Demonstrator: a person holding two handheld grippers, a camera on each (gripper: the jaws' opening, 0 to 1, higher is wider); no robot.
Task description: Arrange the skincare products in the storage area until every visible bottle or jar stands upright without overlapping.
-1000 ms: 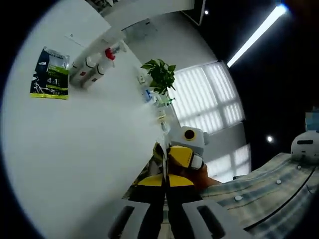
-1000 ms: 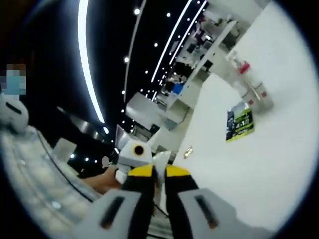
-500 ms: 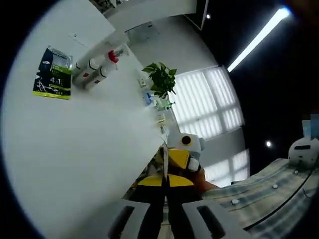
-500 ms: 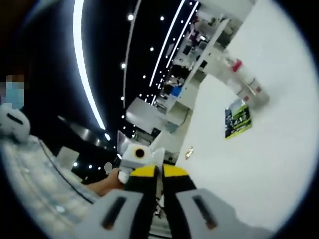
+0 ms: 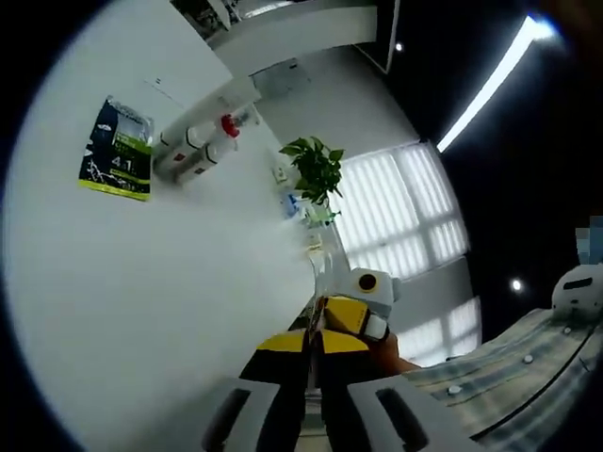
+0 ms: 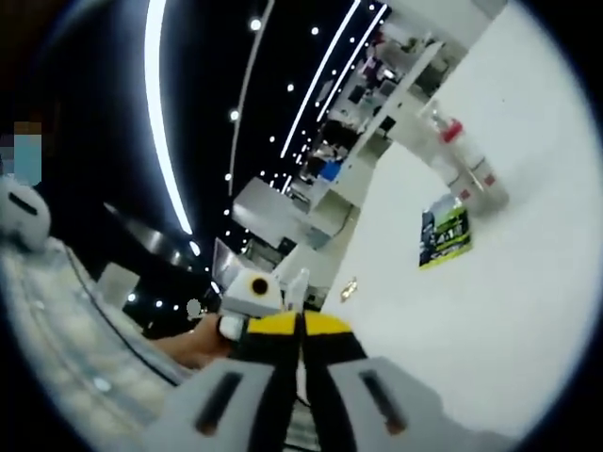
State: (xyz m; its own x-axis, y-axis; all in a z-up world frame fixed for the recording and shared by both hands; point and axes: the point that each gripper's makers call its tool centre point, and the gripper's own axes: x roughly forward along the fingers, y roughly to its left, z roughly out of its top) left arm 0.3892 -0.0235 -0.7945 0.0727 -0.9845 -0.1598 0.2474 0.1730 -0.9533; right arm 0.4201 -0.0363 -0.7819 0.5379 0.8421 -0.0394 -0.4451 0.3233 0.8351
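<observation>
Both grippers stay clenched, empty, while bottles (image 5: pixel 193 151) and sachet (image 5: pixel 117 149) lie well beyond jaws.

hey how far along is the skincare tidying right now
Done: nothing visibly.
In hand: nothing; the left gripper and right gripper are shut and empty, away from the products.
Left: the bottles lie touching on the white table beside a dark sachet; stand them apart.

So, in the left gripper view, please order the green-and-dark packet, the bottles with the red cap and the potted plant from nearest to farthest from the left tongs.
1. Potted plant, just above the left tongs, near the table edge.
2. Green-and-dark packet, lying flat at upper left; too close to call against the bottles.
3. Bottles with the red cap, lying beside the packet.
</observation>
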